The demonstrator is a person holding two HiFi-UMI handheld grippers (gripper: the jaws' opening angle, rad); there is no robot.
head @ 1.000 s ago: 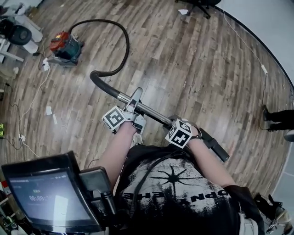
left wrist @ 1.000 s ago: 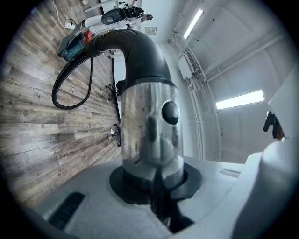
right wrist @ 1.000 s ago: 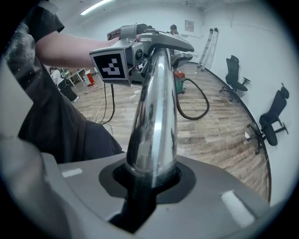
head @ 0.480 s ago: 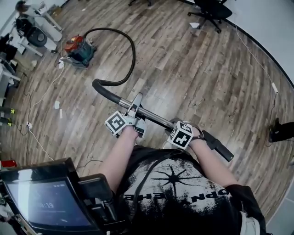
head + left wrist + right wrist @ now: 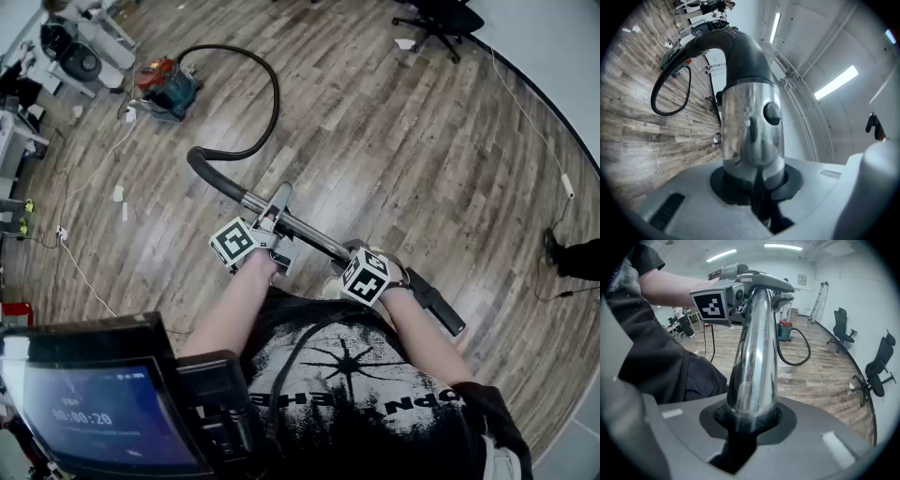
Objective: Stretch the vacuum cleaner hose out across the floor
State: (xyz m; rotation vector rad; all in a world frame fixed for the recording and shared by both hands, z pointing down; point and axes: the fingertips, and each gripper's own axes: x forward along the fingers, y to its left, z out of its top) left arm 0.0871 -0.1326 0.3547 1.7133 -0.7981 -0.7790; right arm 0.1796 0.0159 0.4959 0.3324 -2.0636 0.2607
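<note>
Both grippers are on the chrome wand [image 5: 305,232]: the left tongs [image 5: 754,182] are clamped round it just below the black curved handle, and the right tongs [image 5: 749,418] are clamped round it further back, close to the person's body; the wand is held up off the floor [image 5: 412,169], slanting across in front. From the handle the black hose [image 5: 274,98] curls away in one big loop over the wooden planks; it ends at the red-and-teal vacuum cleaner [image 5: 169,84], which sits well off at the far left.
</note>
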